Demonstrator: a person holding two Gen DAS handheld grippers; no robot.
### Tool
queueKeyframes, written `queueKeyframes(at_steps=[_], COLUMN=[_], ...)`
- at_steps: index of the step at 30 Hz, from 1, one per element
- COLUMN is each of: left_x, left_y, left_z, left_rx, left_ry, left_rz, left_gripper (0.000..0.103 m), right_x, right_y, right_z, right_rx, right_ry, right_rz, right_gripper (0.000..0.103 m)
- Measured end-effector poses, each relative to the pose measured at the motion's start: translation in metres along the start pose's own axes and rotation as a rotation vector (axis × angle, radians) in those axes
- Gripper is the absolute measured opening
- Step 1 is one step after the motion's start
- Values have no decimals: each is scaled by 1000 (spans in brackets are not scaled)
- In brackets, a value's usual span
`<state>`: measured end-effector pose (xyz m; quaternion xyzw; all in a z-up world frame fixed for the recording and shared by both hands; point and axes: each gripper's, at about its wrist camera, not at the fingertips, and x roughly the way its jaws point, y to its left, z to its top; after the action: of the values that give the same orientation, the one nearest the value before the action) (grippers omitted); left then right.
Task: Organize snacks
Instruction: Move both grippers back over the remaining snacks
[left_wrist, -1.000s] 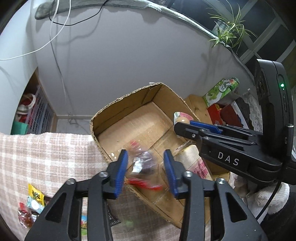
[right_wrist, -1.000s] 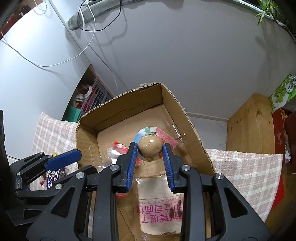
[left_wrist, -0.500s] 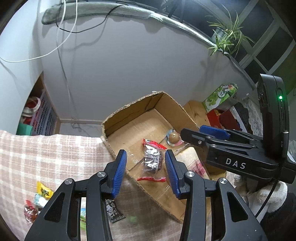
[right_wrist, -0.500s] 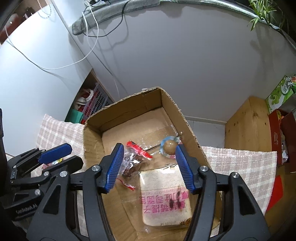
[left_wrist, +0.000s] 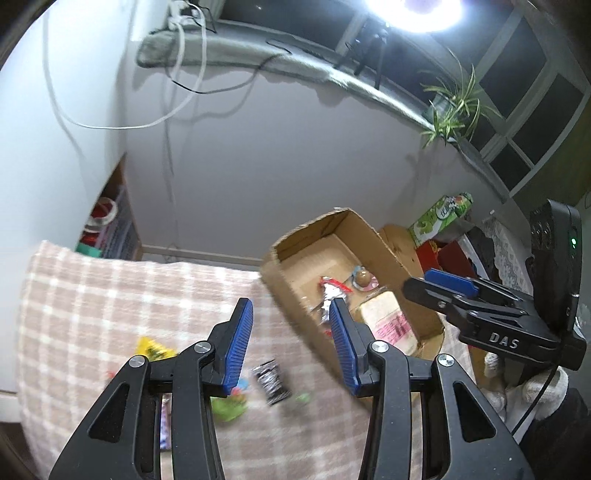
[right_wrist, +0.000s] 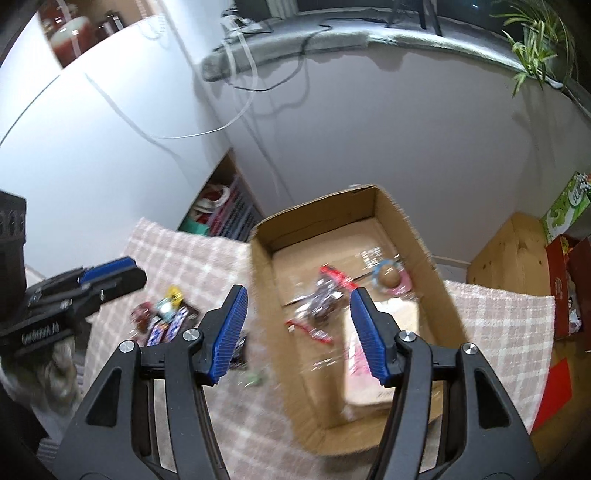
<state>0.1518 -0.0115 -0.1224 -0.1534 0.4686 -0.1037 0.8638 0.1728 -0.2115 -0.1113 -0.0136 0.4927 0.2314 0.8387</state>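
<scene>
The cardboard box (right_wrist: 354, 295) sits open-topped in the centre right of the right wrist view, its left wall (right_wrist: 264, 295) rising from the checked cloth (left_wrist: 110, 295) that covers the bench. Left of that wall the cloth is open room out to its far edge in the upper left, where it drops off toward the white wall (left_wrist: 277, 147).

Inside the box lie a clear wrapper with red ends (right_wrist: 321, 299), a round brown snack on a pink and blue wrapper (right_wrist: 389, 277), and a flat bread packet with pink print (left_wrist: 388, 321) toward the near end. Loose snacks remain on the cloth at lower left of the left wrist view: a yellow packet (left_wrist: 151, 349), a dark packet (left_wrist: 271, 380) and a green one (left_wrist: 229, 404), all blurred.

The left gripper (left_wrist: 291, 343) has its fingers spread with nothing between them, above the cloth just beside the box's left wall. The right gripper (right_wrist: 297, 332) is also spread and empty, straddling that wall.

Half a second ago the left gripper framed the clear wrapper inside the box; it has since swung left over the cloth. The right gripper has likewise shifted left from over the box's middle.
</scene>
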Motion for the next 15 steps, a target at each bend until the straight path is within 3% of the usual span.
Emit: queueKeyframes(at_steps=[15], left_x=[-82], left_y=[90], left_z=[-58], left_rx=[-165], left_ry=[-58], left_rz=[98], left_gripper=[42], right_x=[-2], right_y=[62], right_z=[-53], right_rx=[-52], right_ry=[50], right_rz=[103], right_gripper=[61])
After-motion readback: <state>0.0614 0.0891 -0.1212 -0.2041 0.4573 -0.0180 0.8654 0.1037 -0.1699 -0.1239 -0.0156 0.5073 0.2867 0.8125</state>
